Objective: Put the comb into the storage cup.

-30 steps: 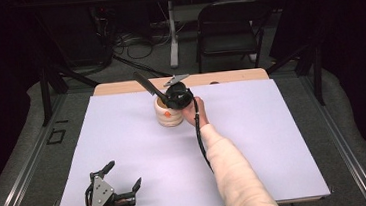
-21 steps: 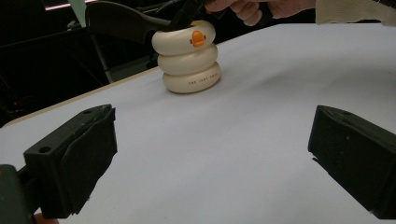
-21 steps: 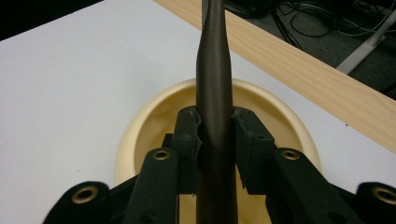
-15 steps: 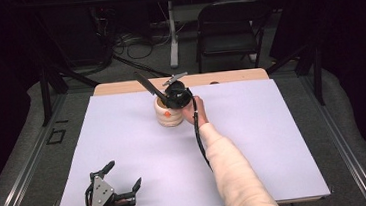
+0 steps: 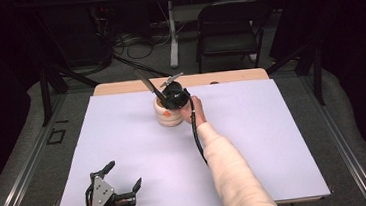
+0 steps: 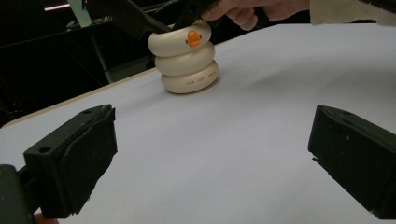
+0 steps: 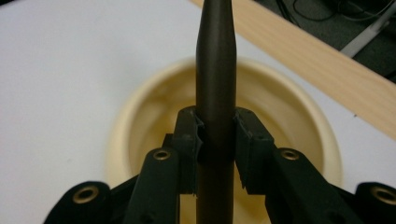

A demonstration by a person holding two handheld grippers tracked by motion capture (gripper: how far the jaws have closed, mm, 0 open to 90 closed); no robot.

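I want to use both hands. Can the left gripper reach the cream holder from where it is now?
Probably yes: the left gripper is open, with bare table up to the cream holder.

Black tongs [image 5: 125,176], grey plate, cream sleeve [image 5: 237,173].

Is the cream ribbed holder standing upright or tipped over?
Upright. The cream ribbed holder sits flat on the white table cover, its stacked rings level, while the right gripper holds a dark tapered handle over its opening.
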